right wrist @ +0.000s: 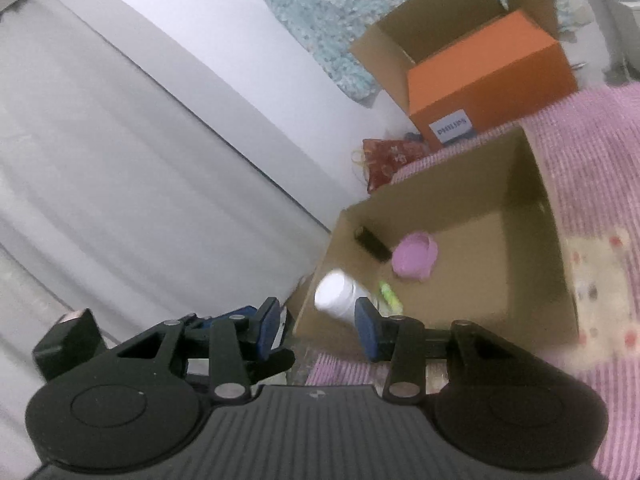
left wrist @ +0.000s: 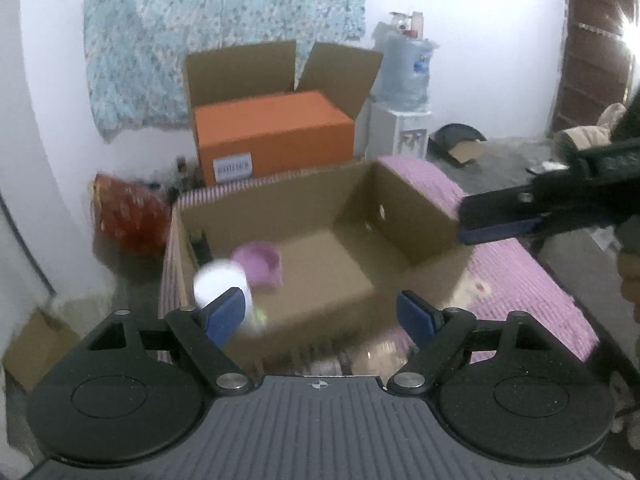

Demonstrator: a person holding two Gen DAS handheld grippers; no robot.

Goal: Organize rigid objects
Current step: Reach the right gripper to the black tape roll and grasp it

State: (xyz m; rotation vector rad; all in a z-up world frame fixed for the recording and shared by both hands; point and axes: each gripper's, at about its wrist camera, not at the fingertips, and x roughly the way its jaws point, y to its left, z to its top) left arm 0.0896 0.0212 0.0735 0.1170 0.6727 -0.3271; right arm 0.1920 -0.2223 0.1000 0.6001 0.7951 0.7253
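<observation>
Open cardboard box (left wrist: pixel 404 220) on a pink-striped bedcover (left wrist: pixel 520 280), seen from two hand-held grippers. Inside the box: white bottle (left wrist: pixel 222 284) blurred at the near left corner, not touching either gripper; pink bowl (left wrist: pixel 260 262) on the box floor just beyond the bottle; dark flat item (right wrist: pixel 372 242) against the left wall; small green item (right wrist: pixel 390 294) on the floor by the bottle. Left gripper (left wrist: pixel 320 314) above the box's near edge, blue pads set wide apart, nothing between them. Right gripper (right wrist: pixel 316 330) off the box's near left corner, pads partly parted, gripping nothing. Behind the box: orange carton (left wrist: pixel 272 136) inside a larger open carton (left wrist: pixel 240 72), red bag (left wrist: pixel 128 216) to the left.
</observation>
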